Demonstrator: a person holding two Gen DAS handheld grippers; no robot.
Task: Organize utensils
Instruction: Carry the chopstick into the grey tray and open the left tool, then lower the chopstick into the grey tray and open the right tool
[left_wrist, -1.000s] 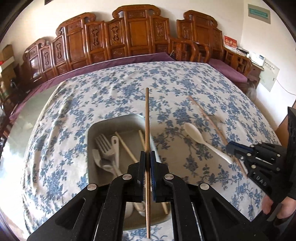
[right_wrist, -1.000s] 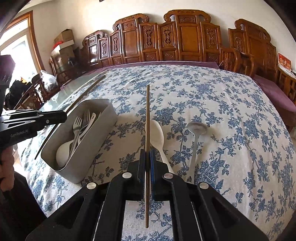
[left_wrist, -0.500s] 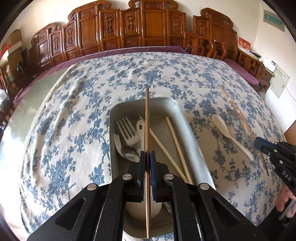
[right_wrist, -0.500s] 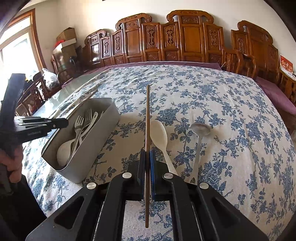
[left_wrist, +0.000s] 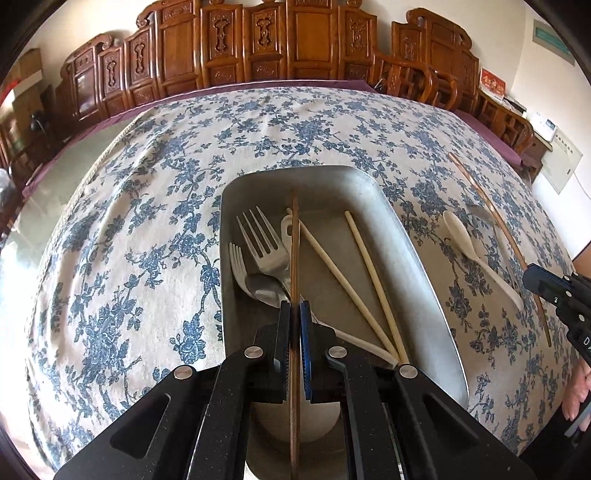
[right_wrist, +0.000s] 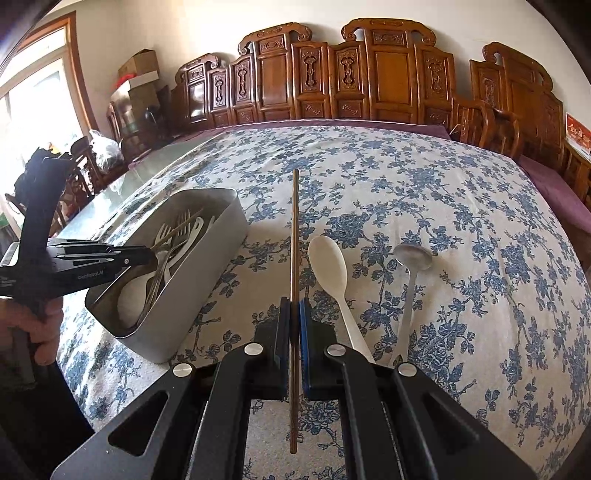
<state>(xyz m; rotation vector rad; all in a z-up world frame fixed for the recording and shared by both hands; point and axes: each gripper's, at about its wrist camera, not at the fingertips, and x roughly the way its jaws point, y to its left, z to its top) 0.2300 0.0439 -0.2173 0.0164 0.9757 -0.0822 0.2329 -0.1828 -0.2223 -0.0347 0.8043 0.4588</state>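
Left gripper (left_wrist: 294, 314) fingers clamped on brown chopstick (left_wrist: 294, 236), poised over tray (left_wrist: 413, 258); release called for next. Right gripper (right_wrist: 294, 314) fingers clamped on second chopstick (right_wrist: 294, 229).

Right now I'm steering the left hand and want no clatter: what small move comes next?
Probably ease the left gripper lower, then open its jaws. It is shut on a brown chopstick that hangs over the metal tray, above the forks and pale chopsticks.

The right gripper (right_wrist: 294, 310) has its jaws clamped on a brown chopstick (right_wrist: 294, 236) above the worktop (right_wrist: 461, 206), the grey tray (right_wrist: 207, 266) toward the left edge, a white spoon (right_wrist: 328, 269) just right
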